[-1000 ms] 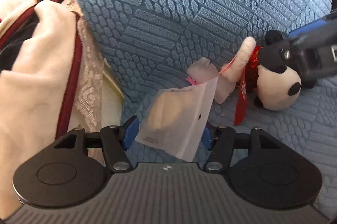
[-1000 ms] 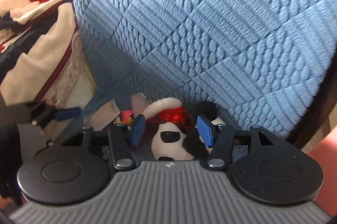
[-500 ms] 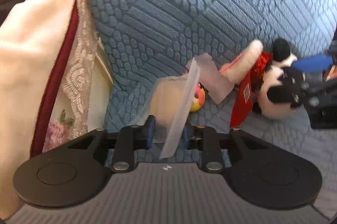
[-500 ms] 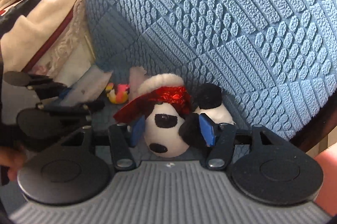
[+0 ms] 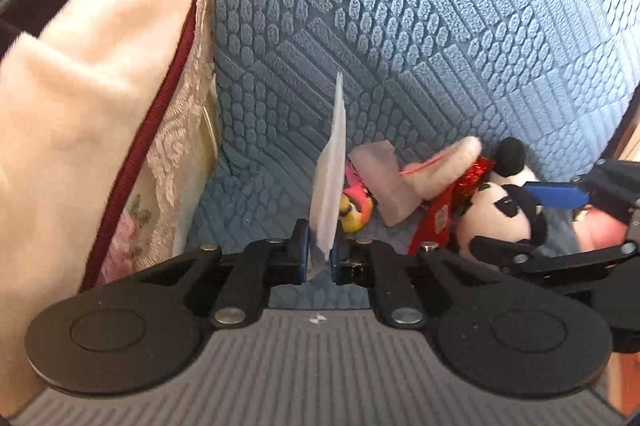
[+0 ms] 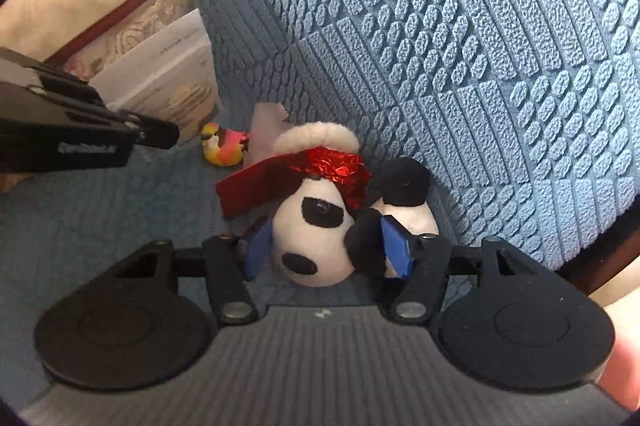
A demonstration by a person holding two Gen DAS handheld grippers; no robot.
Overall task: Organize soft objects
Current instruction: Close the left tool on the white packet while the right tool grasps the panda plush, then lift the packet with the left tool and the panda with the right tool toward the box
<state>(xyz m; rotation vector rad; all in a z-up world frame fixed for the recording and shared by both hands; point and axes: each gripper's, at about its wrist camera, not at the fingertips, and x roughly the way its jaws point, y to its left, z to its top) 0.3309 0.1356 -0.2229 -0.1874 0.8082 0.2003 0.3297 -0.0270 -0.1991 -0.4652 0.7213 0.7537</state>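
A frosted plastic bag (image 5: 330, 186) stands edge-on between the blue pads of my left gripper (image 5: 320, 254), whose jaws are closing and press on it. In the right wrist view the same bag (image 6: 168, 74) shows flat at the left. A black-and-white panda plush (image 6: 316, 226) with a red foil bow (image 6: 332, 166) lies on the blue seat. My right gripper (image 6: 326, 246) straddles its head, jaws open, the right pad against its black ear. A small yellow-and-pink toy (image 6: 224, 146) and a second clear bag (image 5: 380, 182) lie behind the panda (image 5: 496, 222).
A blue textured sofa back (image 6: 440, 26) rises right behind the toys. A heap of cream and dark red clothing (image 5: 80, 86) over a lace cloth (image 5: 176, 154) fills the left. A person's hand (image 6: 624, 346) shows at the lower right edge.
My left jaws have narrowed onto the plastic bag, which turned from flat to edge-on and rose. My right gripper has rolled and sunk around the panda's head, jaws slightly wider.
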